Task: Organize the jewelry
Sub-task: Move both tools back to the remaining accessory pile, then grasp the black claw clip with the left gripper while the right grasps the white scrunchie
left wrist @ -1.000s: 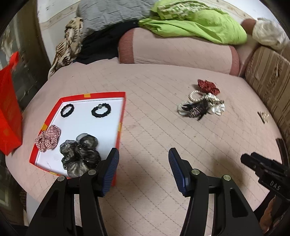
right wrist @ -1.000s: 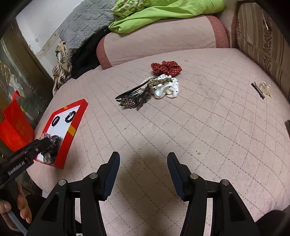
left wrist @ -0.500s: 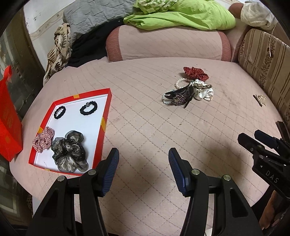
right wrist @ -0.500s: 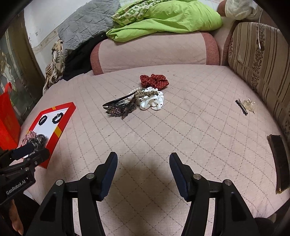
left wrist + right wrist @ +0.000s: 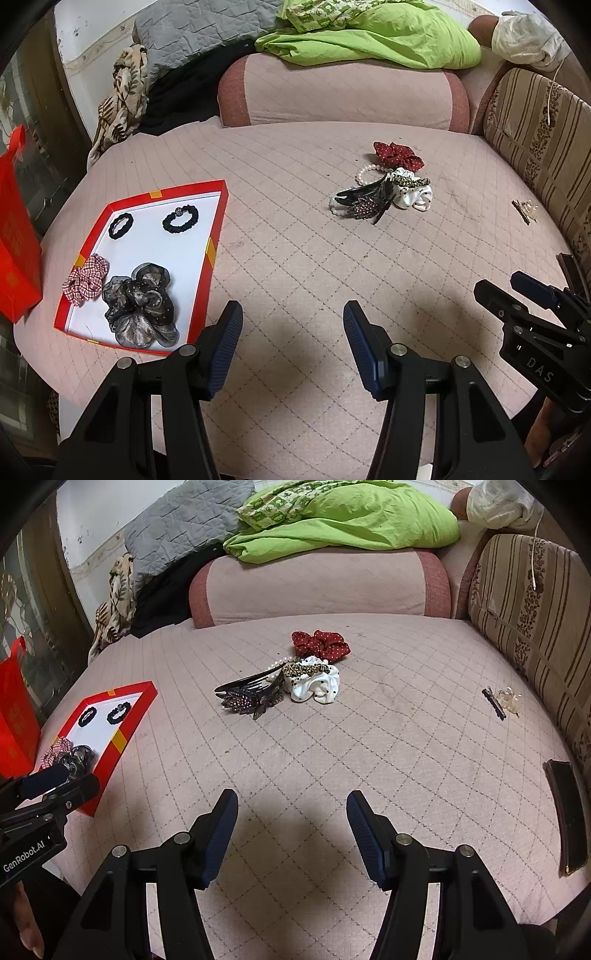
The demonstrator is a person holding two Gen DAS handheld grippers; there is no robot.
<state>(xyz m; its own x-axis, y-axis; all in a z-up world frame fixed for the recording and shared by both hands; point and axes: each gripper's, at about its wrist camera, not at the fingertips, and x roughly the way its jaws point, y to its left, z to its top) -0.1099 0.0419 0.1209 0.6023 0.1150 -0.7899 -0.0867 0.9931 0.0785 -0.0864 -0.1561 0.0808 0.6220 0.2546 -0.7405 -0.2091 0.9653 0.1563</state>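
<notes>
A red-rimmed white tray (image 5: 216,229) (image 5: 129,731) lies at the left of the pink quilted bed. It holds two black hair ties (image 5: 180,219), a checked scrunchie (image 5: 86,278) and a dark sheer scrunchie (image 5: 142,306). Farther back lies a pile: a red dotted scrunchie (image 5: 320,645), a white scrunchie (image 5: 316,685), a pearl string and a black comb clip (image 5: 251,698). My left gripper (image 5: 293,325) is open over bare quilt beside the tray, with nothing between its fingers. My right gripper (image 5: 291,812) hangs over bare quilt in front of the pile, empty, its jaws still opening.
A black hairpin and a clear clip (image 5: 502,699) lie near the striped cushion (image 5: 532,602) at the right. A dark phone (image 5: 567,814) rests by the right edge. A red bag (image 5: 14,229) stands left of the bed. Bolster and green bedding lie behind.
The left gripper drew away from the tray toward the right, so the tray now sits farther left. The right gripper rolled level and its jaws spread a little wider.
</notes>
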